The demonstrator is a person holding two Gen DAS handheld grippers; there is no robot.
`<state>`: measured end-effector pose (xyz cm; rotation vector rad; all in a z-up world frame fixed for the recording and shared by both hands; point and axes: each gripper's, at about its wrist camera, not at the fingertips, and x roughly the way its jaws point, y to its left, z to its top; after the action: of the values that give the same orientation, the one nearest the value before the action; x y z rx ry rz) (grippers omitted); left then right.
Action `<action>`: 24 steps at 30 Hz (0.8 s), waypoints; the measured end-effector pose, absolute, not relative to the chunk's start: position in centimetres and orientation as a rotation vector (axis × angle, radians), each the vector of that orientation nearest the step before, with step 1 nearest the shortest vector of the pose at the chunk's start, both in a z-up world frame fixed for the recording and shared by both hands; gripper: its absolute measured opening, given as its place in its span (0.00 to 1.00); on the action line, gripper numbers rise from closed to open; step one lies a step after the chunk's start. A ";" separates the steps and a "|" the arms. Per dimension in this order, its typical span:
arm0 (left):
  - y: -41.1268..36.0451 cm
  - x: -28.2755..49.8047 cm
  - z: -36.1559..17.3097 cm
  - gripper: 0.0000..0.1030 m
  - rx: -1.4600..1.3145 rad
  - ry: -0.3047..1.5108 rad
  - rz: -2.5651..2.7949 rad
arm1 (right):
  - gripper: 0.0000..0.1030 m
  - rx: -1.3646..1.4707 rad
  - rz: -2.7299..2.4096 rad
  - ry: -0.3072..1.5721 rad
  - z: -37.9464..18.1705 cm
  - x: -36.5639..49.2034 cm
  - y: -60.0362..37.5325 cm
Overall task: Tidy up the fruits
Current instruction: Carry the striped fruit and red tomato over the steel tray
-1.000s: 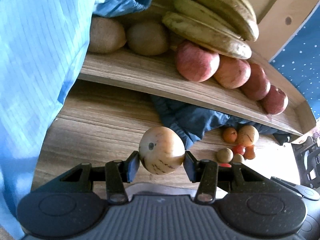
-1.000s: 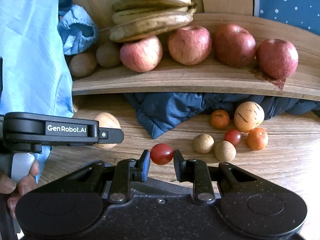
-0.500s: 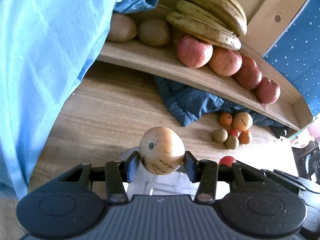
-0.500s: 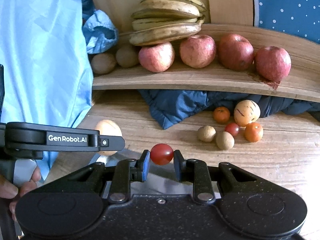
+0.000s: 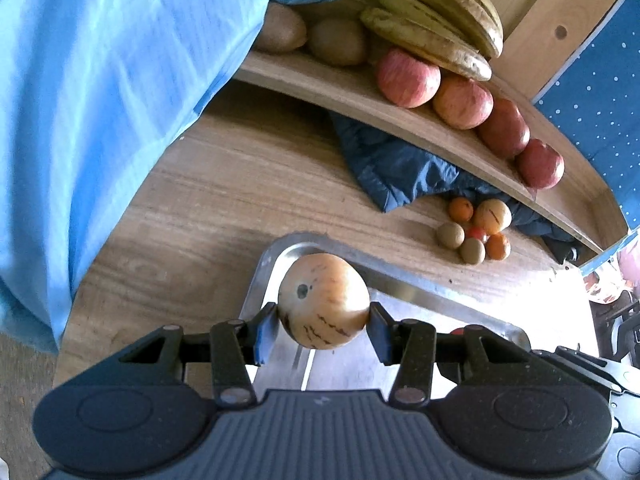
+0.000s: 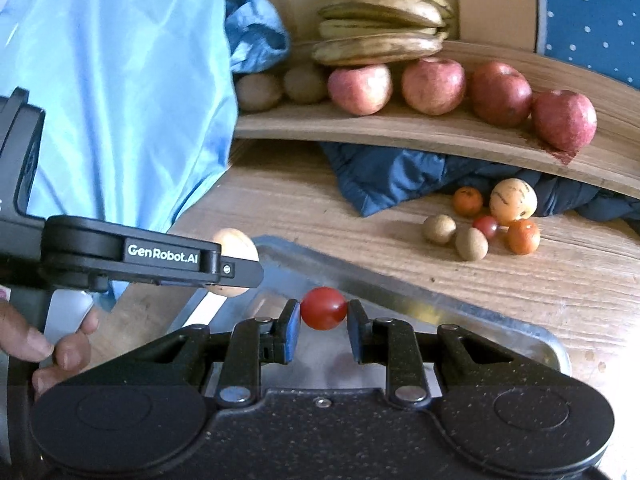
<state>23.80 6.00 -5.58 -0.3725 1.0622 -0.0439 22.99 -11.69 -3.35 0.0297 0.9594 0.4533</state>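
Left wrist view: looks steeply down along the left hand-held gripper (image 5: 323,322), close above the metal tray (image 5: 420,280) on the worktop (image 5: 208,208).
Right wrist view: same slant, from just beside it.
Shared: tray, shelf (image 6: 400,130), worktop's far edge.

Tan melon (image 5: 323,301) with dark streaks, red tomato (image 6: 323,308), blue white-dotted cloth (image 6: 592,12).
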 end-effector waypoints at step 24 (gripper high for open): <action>6.4 17.3 -6.8 0.50 -0.417 1.113 0.021 | 0.26 -0.127 0.704 1.029 -4.5 18.0 -9.3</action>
<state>17.34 6.38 -6.77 -0.4175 1.1135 0.0207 17.95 -9.29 -4.45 -0.1269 1.0290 0.7042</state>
